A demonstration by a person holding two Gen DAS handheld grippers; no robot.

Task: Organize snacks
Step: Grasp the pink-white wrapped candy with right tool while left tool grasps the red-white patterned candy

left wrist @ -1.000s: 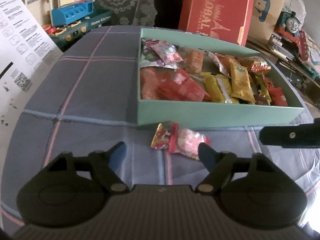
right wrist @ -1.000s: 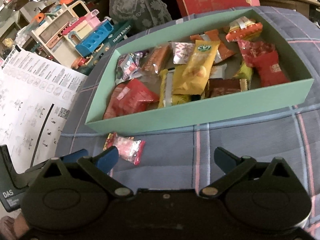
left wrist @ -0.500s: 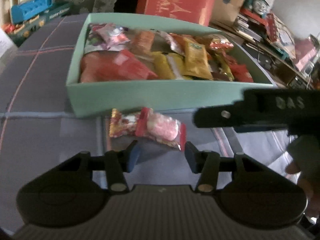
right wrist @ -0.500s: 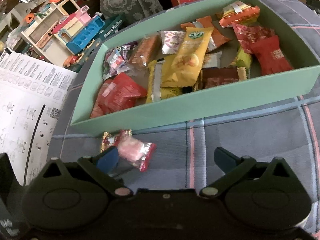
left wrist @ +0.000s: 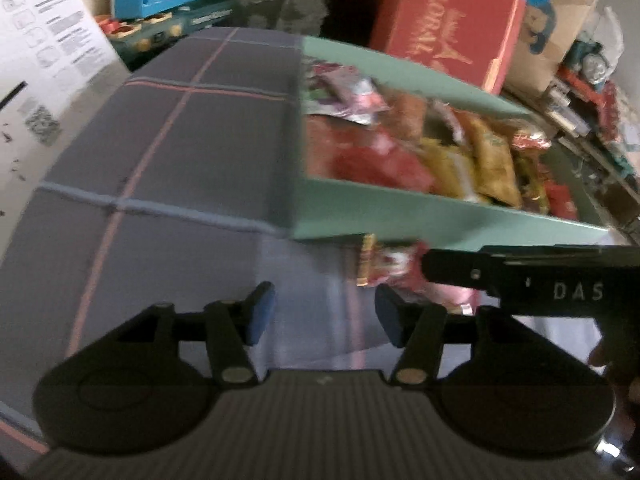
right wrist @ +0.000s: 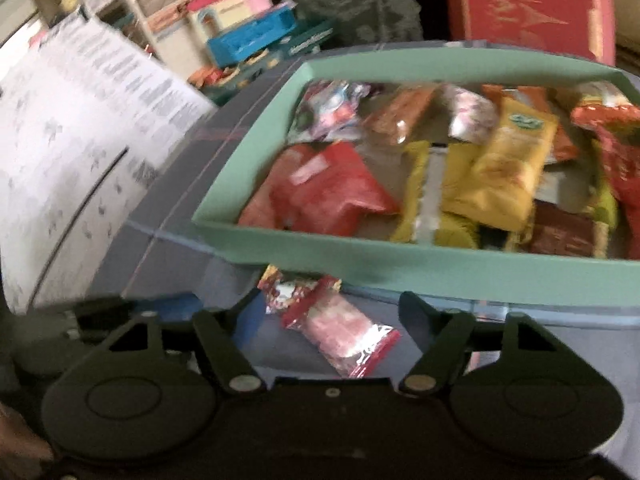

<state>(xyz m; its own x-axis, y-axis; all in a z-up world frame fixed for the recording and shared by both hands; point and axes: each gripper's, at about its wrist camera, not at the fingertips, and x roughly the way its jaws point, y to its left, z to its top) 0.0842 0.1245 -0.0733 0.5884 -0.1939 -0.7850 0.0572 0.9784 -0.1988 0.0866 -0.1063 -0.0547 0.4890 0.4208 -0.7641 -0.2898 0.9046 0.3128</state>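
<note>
A pink and red snack packet lies on the plaid cloth just in front of the green box, which holds several red, yellow and orange snack packets. My right gripper is open with its fingers either side of the packet, not closed on it. In the left wrist view the packet shows partly behind the right gripper's black body. My left gripper is open and empty, left of the packet, over bare cloth.
A white instruction sheet hangs at the left. Toy sets and a red carton stand behind the box. The plaid cloth stretches left of the box.
My right gripper has moved left and forward so the packet now lies between its fingers. My left gripper has drawn back to the left, away from the packet, and opened wider.
</note>
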